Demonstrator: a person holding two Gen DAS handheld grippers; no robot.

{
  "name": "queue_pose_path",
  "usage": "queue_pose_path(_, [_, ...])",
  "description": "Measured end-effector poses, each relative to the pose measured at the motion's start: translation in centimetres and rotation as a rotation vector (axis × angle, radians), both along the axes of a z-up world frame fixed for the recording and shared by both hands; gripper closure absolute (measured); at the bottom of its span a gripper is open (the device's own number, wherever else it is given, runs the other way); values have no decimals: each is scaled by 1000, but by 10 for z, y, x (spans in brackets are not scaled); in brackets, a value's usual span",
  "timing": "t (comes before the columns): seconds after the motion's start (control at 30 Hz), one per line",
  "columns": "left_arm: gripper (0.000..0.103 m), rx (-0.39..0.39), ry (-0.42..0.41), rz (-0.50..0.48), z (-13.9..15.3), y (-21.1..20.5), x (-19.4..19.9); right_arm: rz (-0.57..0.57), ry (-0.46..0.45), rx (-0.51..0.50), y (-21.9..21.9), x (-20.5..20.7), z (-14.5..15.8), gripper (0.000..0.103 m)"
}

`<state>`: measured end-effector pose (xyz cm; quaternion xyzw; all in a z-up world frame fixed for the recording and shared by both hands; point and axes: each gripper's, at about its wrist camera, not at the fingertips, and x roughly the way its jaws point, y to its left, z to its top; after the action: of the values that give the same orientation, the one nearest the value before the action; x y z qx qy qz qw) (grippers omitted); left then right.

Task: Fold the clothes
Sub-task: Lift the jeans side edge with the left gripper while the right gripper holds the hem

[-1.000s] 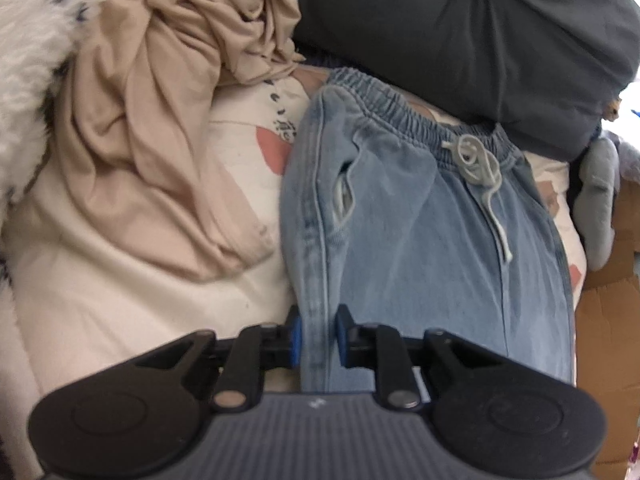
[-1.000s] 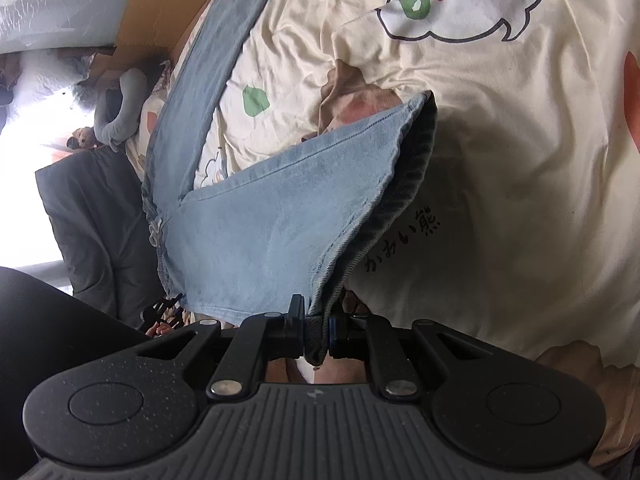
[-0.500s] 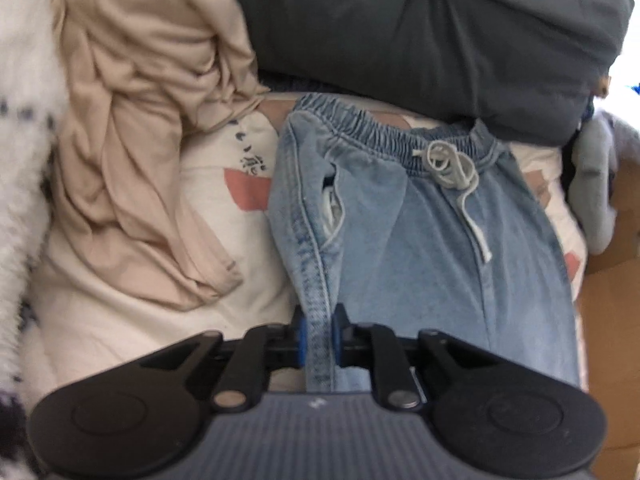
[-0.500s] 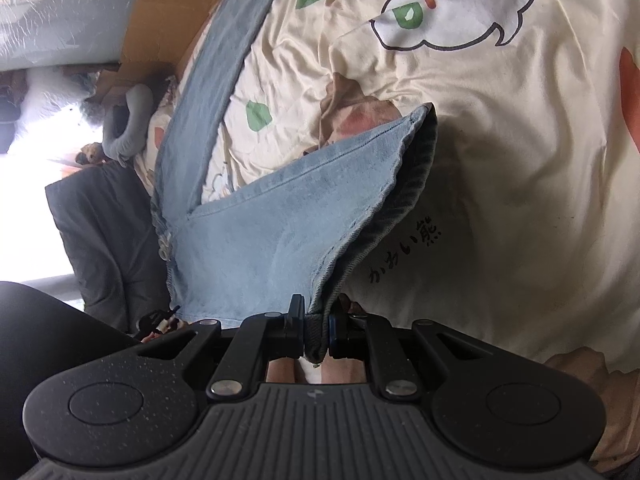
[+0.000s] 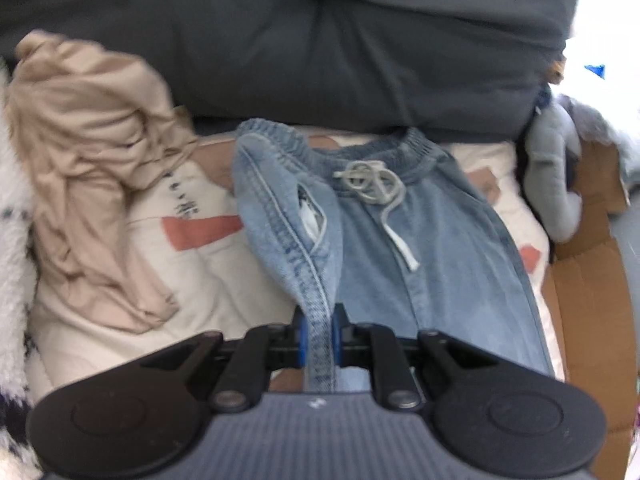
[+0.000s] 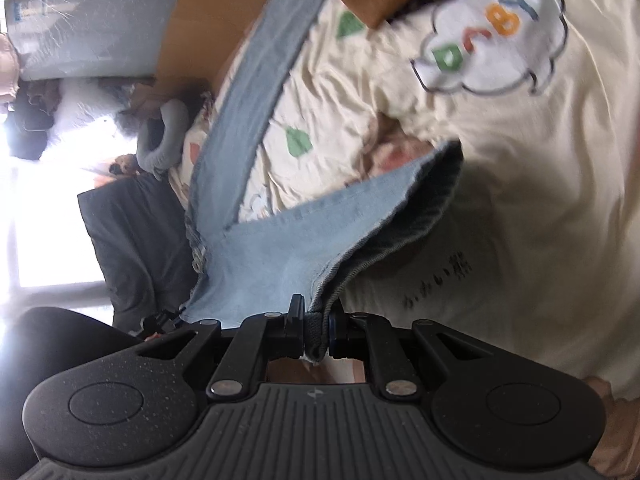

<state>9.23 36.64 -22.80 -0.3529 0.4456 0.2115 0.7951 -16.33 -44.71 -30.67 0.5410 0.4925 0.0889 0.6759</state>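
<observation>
Light blue jeans (image 5: 424, 264) with an elastic waistband and a grey drawstring lie on a cream printed bedsheet (image 5: 200, 280). My left gripper (image 5: 319, 336) is shut on the jeans' left side seam, lifting that edge into a ridge below the pocket. In the right wrist view the jeans (image 6: 280, 256) spread in a V, one leg running up to the far edge. My right gripper (image 6: 316, 328) is shut on the edge of the nearer leg near its hem, which hangs open and raised above the sheet (image 6: 520, 200).
A crumpled beige garment (image 5: 92, 176) lies left of the jeans. A dark grey pillow (image 5: 320, 40) lies behind the waistband. A grey plush toy (image 5: 556, 184) and a cardboard box (image 5: 592, 300) stand on the right. A white fluffy blanket (image 5: 12, 280) is at far left.
The left gripper has pulled back and up with the side seam, so the waistband looks farther off. The right gripper has lifted the leg edge, and more of the far leg shows.
</observation>
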Motion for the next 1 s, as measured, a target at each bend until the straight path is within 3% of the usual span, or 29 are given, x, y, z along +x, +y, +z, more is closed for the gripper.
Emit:
queue_pose_path(0.17, [91,-6,14,-23,20,1,10,-38,-29,-14,-5,15,20,94])
queue_pose_path(0.5, [94,-34,-46,-49,52,-17,44,-126,-81,-54,-28,53,56,94])
queue_pose_path(0.8, [97,-48,-52,-42,75,-29,79,-116,-97,-139,-45,114,98,94])
queue_pose_path(1.0, [97,-33,-50,-58,90,-39,99,-128,-131,-147,-61,153,108,94])
